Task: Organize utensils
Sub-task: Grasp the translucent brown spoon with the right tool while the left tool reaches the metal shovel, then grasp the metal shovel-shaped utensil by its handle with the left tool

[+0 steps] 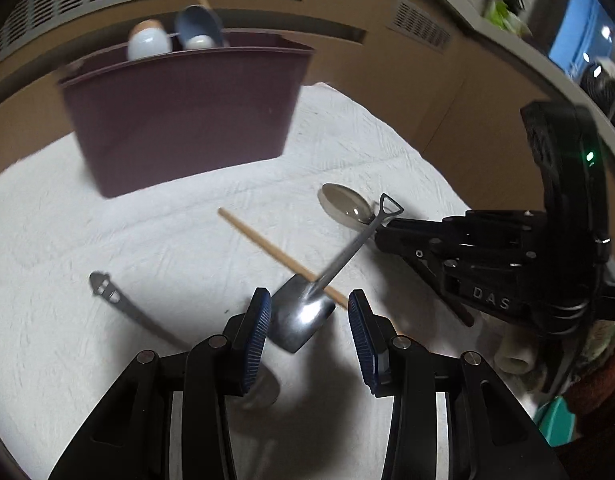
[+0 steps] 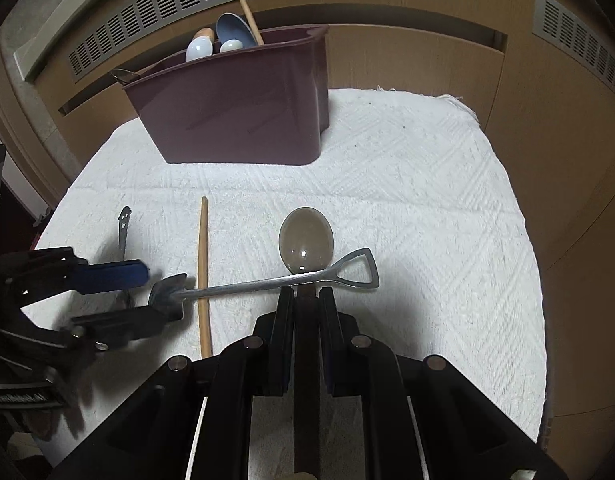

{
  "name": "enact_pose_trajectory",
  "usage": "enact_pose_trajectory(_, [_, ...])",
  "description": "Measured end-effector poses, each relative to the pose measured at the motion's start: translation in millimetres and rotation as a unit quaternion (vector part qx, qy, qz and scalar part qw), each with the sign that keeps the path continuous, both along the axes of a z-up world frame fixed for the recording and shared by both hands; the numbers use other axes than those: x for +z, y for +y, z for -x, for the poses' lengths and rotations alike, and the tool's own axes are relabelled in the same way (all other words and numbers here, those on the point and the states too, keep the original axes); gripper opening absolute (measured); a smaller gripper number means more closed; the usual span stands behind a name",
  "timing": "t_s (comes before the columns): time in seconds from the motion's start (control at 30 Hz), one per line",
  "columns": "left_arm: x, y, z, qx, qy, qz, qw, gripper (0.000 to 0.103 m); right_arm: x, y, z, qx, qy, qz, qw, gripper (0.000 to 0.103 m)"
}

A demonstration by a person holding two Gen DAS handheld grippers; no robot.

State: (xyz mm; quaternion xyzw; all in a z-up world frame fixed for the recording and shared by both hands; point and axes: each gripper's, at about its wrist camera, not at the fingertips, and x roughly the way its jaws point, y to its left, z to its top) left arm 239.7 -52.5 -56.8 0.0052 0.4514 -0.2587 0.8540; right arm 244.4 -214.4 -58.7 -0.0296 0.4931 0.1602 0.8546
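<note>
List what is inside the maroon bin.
Above the bin's rim poke two pale spoon bowls, a blue spoon, a wooden chopstick and a metal utensil tip. The wall hides their lower parts and anything else inside.

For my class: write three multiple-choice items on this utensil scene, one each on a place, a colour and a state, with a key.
1. Where does the loose wooden chopstick lie?
A. in the container
B. on the white towel
C. in a gripper

2. What colour is the utensil container?
A. maroon
B. green
C. yellow

3. How does the left gripper stand?
A. shut on the chopstick
B. shut on nothing
C. open

Key:
1 B: the chopstick lies flat on the towel, left of the brown spoon.
2 A: the container has maroon walls.
3 C: the left gripper has its pads wide apart around the shovel-shaped spoon.
</note>
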Motion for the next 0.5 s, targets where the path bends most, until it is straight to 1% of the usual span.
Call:
enact_pose_trajectory(0.07, [-2,-11,-4,-0.006,-0.005,-0.02,0.9998,0.041,0,-5,1,-0.001,0.01,-0.013,1.0,0.013])
enact_pose_trajectory(0.17, [-8,-17,-12,0.003,-0.013,-0.059,0.9982,0.042,-1,-13,3,0.002,0.022,-0.037,0.999,0.013])
enact_pose_trajectory(0.23, [-8,-13,-15,0.012,-0.015,-0.062,0.9979,0.042,-1,-15,7,0.003,0.02,-0.036,0.999,0.013])
enact_pose_trajectory(0.27, [-8,-11,-17,0.018,-0.017,-0.067,0.9975,0.044,-1,-16,8,0.005,0.019,-0.033,0.999,0.013])
enact_pose_trajectory(0.37, [-8,3,-20,0.047,-0.026,-0.09,0.9945,0.044,-1,-16,11,0.004,0.017,-0.025,1.0,0.014])
enact_pose_trajectory(0.43, [-10,18,-22,0.063,-0.018,-0.083,0.9944,0.045,-2,-13,10,0.003,0.013,-0.018,1.0,0.014])
enact_pose_trajectory(0.5, [-10,29,-24,0.081,-0.018,-0.086,0.9928,0.045,-2,-8,8,0.003,0.009,-0.017,1.0,0.015])
